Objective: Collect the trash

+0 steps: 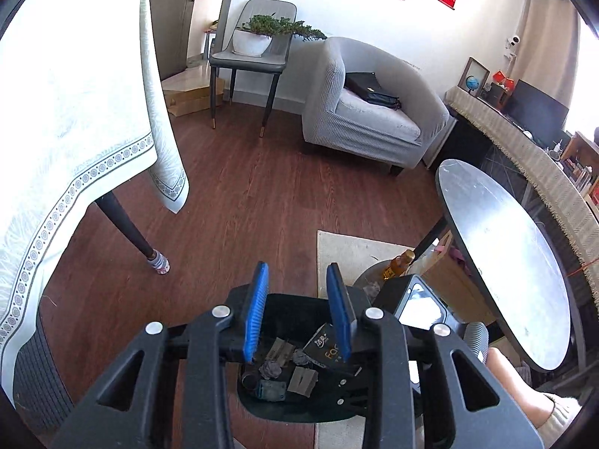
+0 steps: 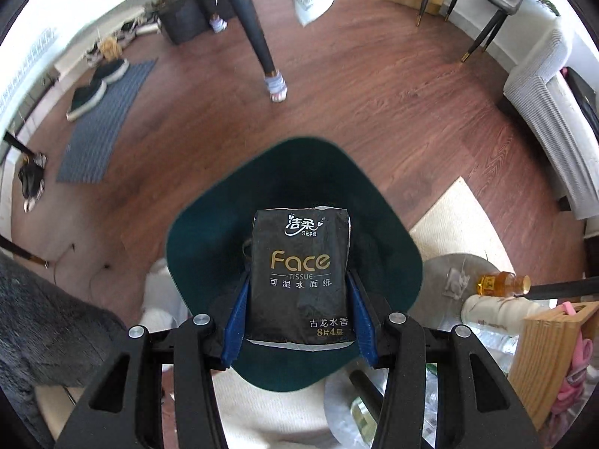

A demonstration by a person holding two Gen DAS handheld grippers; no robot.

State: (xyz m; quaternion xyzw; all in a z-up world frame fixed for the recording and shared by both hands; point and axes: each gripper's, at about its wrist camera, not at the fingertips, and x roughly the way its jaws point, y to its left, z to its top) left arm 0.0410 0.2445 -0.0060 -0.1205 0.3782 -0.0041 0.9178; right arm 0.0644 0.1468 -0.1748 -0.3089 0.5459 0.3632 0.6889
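Each hand-held gripper is built of matte black plastic. The left hand-held gripper (image 1: 299,308) has two flat blue fingers (image 1: 256,310) with finely ribbed faces, carried on black angled link arms that bear round silver screw heads (image 1: 221,311) at the pivots and triangular cut-outs lower down. The right hand-held gripper (image 2: 297,320) has the same make: blue fingers (image 2: 236,321), black linkage, silver pivot screws (image 2: 201,319). A light-coloured garment edge (image 1: 558,417) shows at the lower right of the left view.

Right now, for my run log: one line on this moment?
right gripper: shut on tissue pack | over bin | left gripper: open, empty | bin: scraps inside
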